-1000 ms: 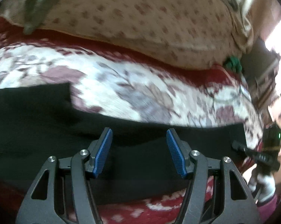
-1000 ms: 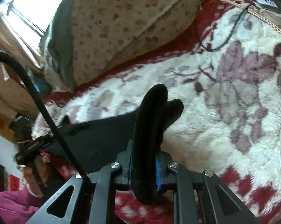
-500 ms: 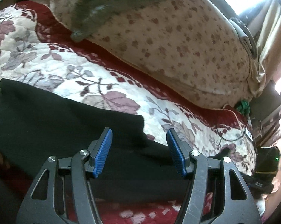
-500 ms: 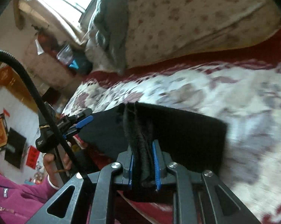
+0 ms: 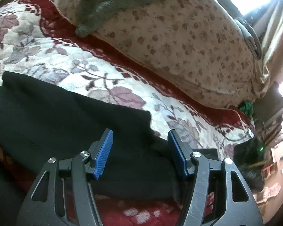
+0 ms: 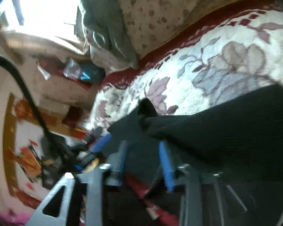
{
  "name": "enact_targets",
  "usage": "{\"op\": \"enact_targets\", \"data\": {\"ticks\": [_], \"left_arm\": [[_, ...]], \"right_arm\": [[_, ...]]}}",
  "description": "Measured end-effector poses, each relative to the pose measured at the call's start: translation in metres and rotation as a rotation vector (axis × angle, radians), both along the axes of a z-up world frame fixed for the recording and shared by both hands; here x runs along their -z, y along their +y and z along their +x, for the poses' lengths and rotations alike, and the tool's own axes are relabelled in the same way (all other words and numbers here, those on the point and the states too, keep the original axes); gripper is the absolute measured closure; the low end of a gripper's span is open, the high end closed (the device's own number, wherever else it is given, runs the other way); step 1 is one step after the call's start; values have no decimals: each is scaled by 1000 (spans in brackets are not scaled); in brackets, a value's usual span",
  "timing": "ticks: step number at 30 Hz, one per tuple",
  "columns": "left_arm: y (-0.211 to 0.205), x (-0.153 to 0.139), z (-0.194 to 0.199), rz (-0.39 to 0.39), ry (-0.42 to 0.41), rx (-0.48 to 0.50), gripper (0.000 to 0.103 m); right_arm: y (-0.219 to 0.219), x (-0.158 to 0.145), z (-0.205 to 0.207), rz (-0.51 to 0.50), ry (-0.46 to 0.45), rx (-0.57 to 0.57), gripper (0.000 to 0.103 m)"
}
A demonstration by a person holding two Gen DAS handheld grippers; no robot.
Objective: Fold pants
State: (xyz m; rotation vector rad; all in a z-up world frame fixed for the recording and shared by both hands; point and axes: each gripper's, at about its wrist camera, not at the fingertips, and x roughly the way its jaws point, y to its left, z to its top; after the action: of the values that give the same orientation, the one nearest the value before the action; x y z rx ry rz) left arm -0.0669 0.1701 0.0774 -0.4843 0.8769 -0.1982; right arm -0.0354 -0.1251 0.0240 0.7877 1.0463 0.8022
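Observation:
Black pants (image 5: 66,116) lie folded across the floral bedspread (image 5: 66,62). My left gripper (image 5: 139,141) is open and empty, its blue pads hovering just above the pants near the bed's front edge. In the right wrist view the pants (image 6: 226,128) fill the lower right, with a bunched corner (image 6: 147,109) lying on the bedspread (image 6: 207,66). My right gripper (image 6: 143,146) is open, blurred by motion, with its blue pads (image 6: 165,160) apart just behind that corner. The other gripper's blue tips (image 6: 102,143) show to its left.
A big floral pillow (image 5: 179,37) with a grey garment (image 5: 122,0) draped over it lies along the far side of the bed. A green object (image 5: 246,107) and a cable lie at the bed's right end. Room clutter (image 6: 38,160) lies beyond the bed edge.
My right gripper, shut on a fold of the pants before, has swung left across the bed, laid the fold down and opened. My left gripper stayed open and shifted slightly over the pants.

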Motion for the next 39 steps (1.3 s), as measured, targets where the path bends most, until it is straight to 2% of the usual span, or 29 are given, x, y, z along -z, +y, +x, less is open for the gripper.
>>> {"op": "enact_targets", "data": {"ticks": [3,6,8,10,14,19,26,28,30,32,33,34,36,37,39], "left_arm": [[-10,1,-3,-36,13,44,43],[-21,3,-7,-104,53,132,42],[-30,9,-10,-181,101,172,30],[-41,18,-9,-236,150,207,28],[-62,29,-6,-209,199,209,28],[-83,40,-6,-161,247,214,28],[-105,51,-4,-97,239,224,27],[-113,51,-3,-72,219,232,20],[-123,51,-3,-22,198,255,21],[-131,49,-3,49,165,293,44],[-133,48,-3,89,154,306,72],[-132,48,-1,100,157,321,81],[-123,49,4,58,177,339,88],[-117,48,7,44,181,342,88],[-107,40,8,60,157,327,89]], "right_arm": [[-38,-30,-12,-38,-82,50,58],[-80,-48,-29,-123,-141,129,52],[-102,-47,-38,-184,-146,172,52],[-116,-33,-44,-201,-102,186,52],[-128,-11,-52,-181,-49,204,52],[-127,-5,-53,-113,-54,198,52],[-121,-4,-50,-81,-62,188,52],[-122,-5,-51,-76,-64,188,52],[-125,-4,-52,-82,-61,195,51],[-128,-3,-54,-83,-56,209,51],[-128,-3,-54,-80,-51,212,51],[-128,-4,-54,-81,-51,210,51],[-124,-8,-55,-82,-69,198,51],[-121,-10,-54,-84,-79,188,51],[-115,-15,-53,-86,-91,176,51]]}}
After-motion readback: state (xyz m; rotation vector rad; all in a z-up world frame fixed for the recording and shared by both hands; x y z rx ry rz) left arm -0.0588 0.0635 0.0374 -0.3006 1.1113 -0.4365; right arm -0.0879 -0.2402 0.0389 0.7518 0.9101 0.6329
